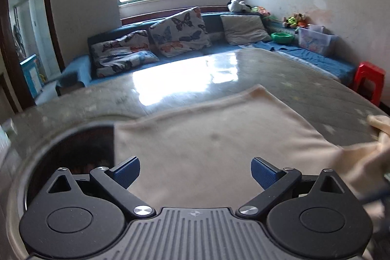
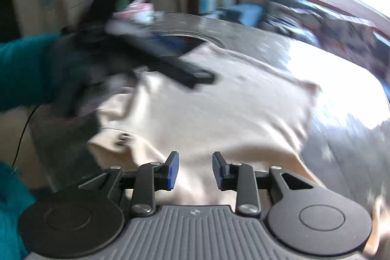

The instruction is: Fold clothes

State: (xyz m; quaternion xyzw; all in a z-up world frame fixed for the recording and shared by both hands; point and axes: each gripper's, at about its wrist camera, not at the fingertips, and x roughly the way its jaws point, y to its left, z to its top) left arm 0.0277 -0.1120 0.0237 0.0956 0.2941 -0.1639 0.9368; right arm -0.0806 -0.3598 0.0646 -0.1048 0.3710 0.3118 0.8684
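Observation:
A cream garment [image 1: 219, 138] lies spread flat on the glossy round table [image 1: 304, 79], and its right end is bunched up at the frame edge. My left gripper [image 1: 195, 171] hovers over the garment's near edge, open wide with nothing between its blue pads. In the right wrist view the same garment [image 2: 219, 113] fills the middle, with a tag at its rumpled left side. My right gripper [image 2: 195, 169] is low over the cloth with a narrow gap between its pads and nothing pinched. A teal sleeve [image 2: 22, 70] holds the blurred left gripper body [image 2: 170, 65] above the cloth's far left.
A blue sofa with butterfly cushions [image 1: 180, 31] runs under the window behind the table. A green bowl [image 1: 282, 37], a clear plastic box [image 1: 314, 40] and a red stool [image 1: 369, 79] stand at the right. A dark round opening [image 1: 80, 150] shows at the table's near left.

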